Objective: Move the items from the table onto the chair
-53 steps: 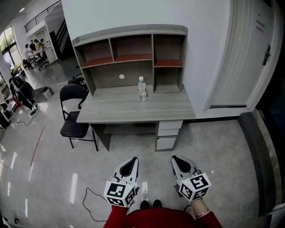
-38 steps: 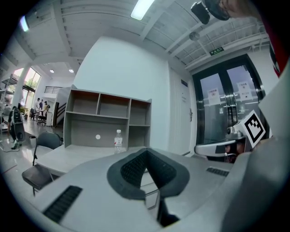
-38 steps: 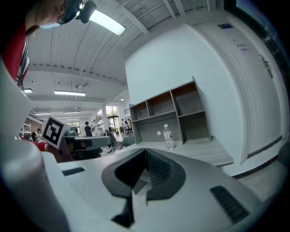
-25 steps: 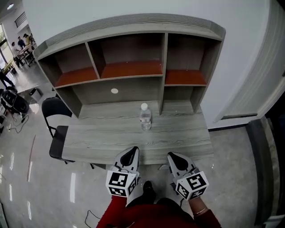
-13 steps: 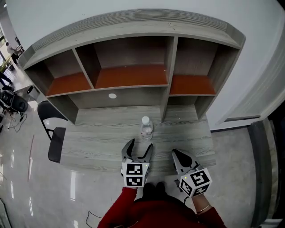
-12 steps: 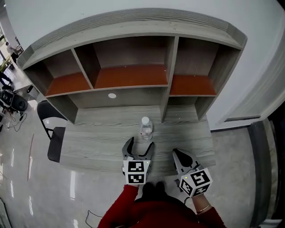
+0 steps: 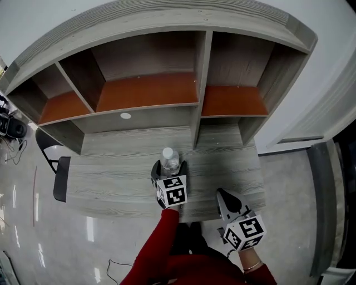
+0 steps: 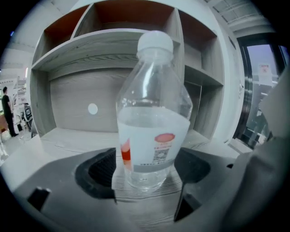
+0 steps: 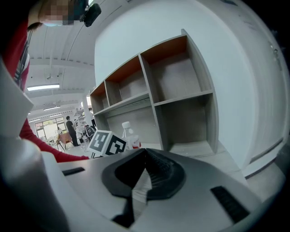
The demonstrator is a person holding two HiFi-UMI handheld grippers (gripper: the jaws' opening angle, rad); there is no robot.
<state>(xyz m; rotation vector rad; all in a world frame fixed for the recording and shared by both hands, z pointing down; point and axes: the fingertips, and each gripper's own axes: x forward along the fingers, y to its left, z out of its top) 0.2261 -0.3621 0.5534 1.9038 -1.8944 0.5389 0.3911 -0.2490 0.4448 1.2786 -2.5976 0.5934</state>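
At the middle of the grey wooden table (image 7: 111,167) stands a clear plastic water bottle with a white cap (image 8: 152,118), over half full: probably moderately heavy, smooth, thin-walled. The left gripper (image 7: 169,170) has just been opening its jaws, which straddle the labelled waist without pressing; grip gently there. The right gripper (image 7: 223,196), at four o'clock, is clenched and empty.

Ahead of you a grey wood-grain desk (image 7: 111,178) carries a hutch (image 7: 203,72) with orange-brown shelves against a white wall (image 7: 50,14). Glossy grey floor (image 7: 22,222) spreads to your left; a white door (image 7: 334,89) stands right.
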